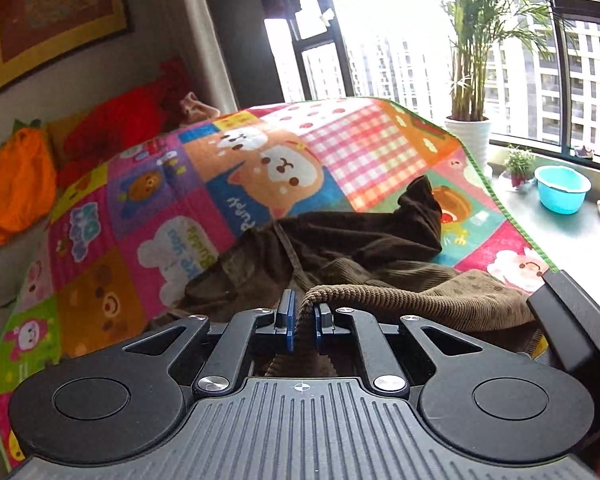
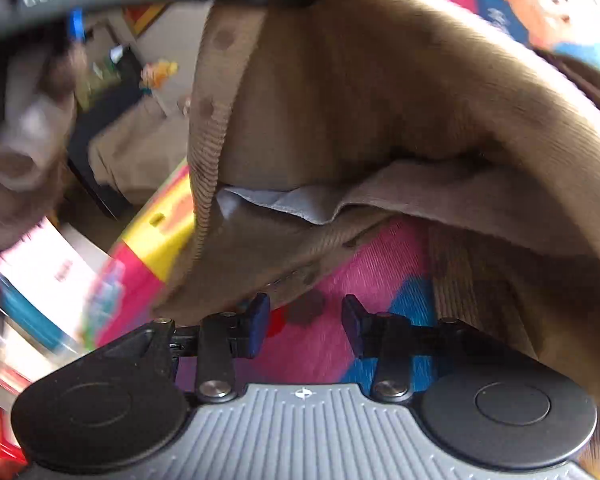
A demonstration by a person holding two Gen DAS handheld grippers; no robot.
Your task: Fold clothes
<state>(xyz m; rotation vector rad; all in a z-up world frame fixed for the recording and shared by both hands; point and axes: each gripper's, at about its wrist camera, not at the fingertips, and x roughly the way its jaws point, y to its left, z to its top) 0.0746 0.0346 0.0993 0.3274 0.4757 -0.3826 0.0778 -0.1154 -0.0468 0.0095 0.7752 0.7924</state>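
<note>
My left gripper point(image 1: 303, 322) has its jaws clamped on the ribbed hem of the brown corduroy garment point(image 1: 360, 240), lifting that edge so it can be folded. Rest lies ahead on the patchwork mat point(image 1: 140, 216). Right gripper point(image 2: 305, 326) jaws part-open, empty, cloth draped just above.

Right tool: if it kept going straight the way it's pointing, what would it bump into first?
Probably the colourful mat, since the right tool stands open with nothing between its fingers and only mat shows ahead. The brown garment hangs just above that line, so it might brush the cloth first; depth is unclear.
</note>
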